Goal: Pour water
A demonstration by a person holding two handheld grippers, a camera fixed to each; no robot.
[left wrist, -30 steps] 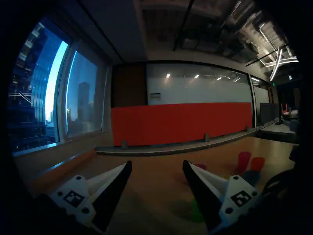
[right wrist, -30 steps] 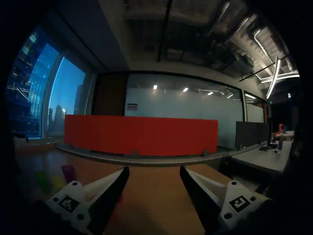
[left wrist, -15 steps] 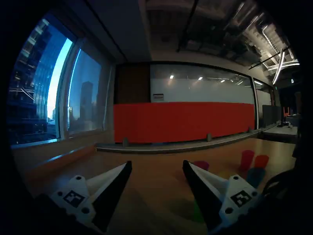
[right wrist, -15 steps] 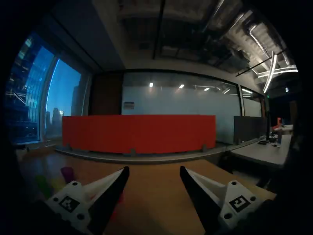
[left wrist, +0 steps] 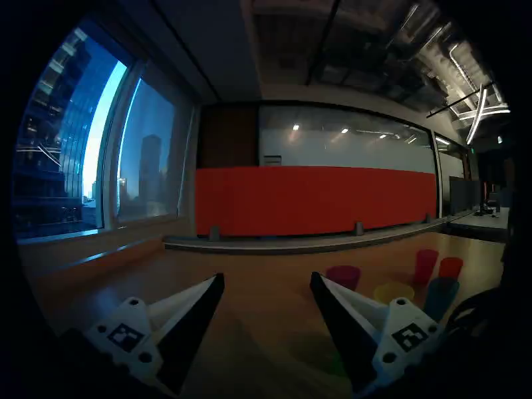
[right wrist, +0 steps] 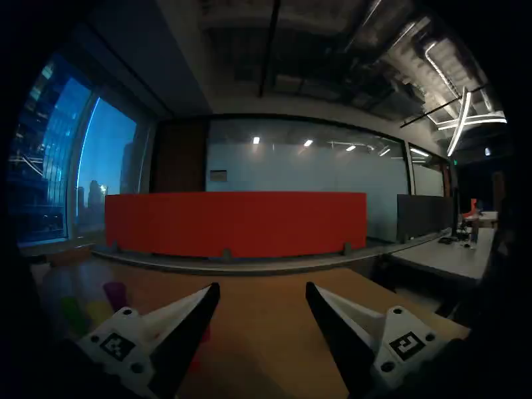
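The left claw [left wrist: 266,275] and right claw [right wrist: 261,284] are held spread and empty over the bench [left wrist: 199,266]. At 4 o'clock in the left gripper view, a magenta cup [left wrist: 344,274] and a yellow cup [left wrist: 393,291] are revealed more fully than a second ago.

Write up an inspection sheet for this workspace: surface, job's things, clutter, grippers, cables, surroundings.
Surface: wooden table, bare between the fingers, in dim light.
Job's things: upright cups grouped on the table: magenta cup, yellow cup, pink cup, orange cup, blue cup; contents cannot be told.
Clutter: nothing seen.
Grippers: left gripper open, holding nothing; right gripper open, holding nothing.
Cables: nothing seen.
Surroundings: red partition, windows onto city towers, glass wall, ceiling light, desk.
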